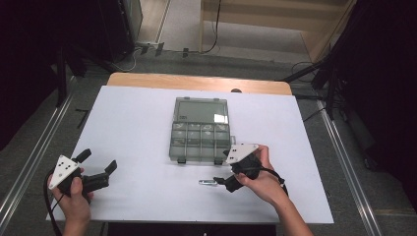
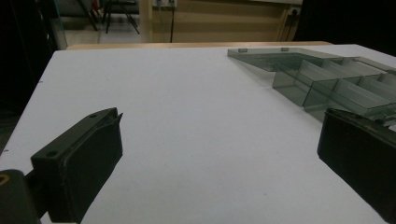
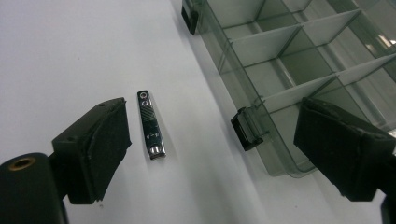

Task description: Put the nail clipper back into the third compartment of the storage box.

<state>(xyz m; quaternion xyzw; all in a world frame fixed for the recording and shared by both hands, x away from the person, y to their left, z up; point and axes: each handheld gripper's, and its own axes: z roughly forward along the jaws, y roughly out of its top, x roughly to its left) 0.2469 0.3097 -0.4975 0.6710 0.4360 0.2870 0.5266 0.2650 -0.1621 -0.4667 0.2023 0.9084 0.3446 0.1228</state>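
Note:
A small silver metal clip (image 1: 208, 182) (image 3: 151, 124) lies flat on the white table, just in front of an open smoky-clear compartment box (image 1: 172, 142) (image 3: 212, 28). My right gripper (image 1: 224, 173) (image 3: 215, 122) hovers low over the table with its jaws wide open; the clip sits between them, close to the left jaw, and the box's front wall with a black latch (image 3: 246, 129) sits near the right jaw. Nothing is held. My left gripper (image 1: 98, 161) (image 2: 222, 122) rests open near the table's front left, well apart from the box (image 2: 299, 86).
The box's lid (image 1: 201, 112) lies folded back toward the far side, and the compartments seen in the right gripper view look empty. White table surface (image 1: 133, 123) stretches to the left of the box. A wooden edge (image 1: 196, 81) runs along the back.

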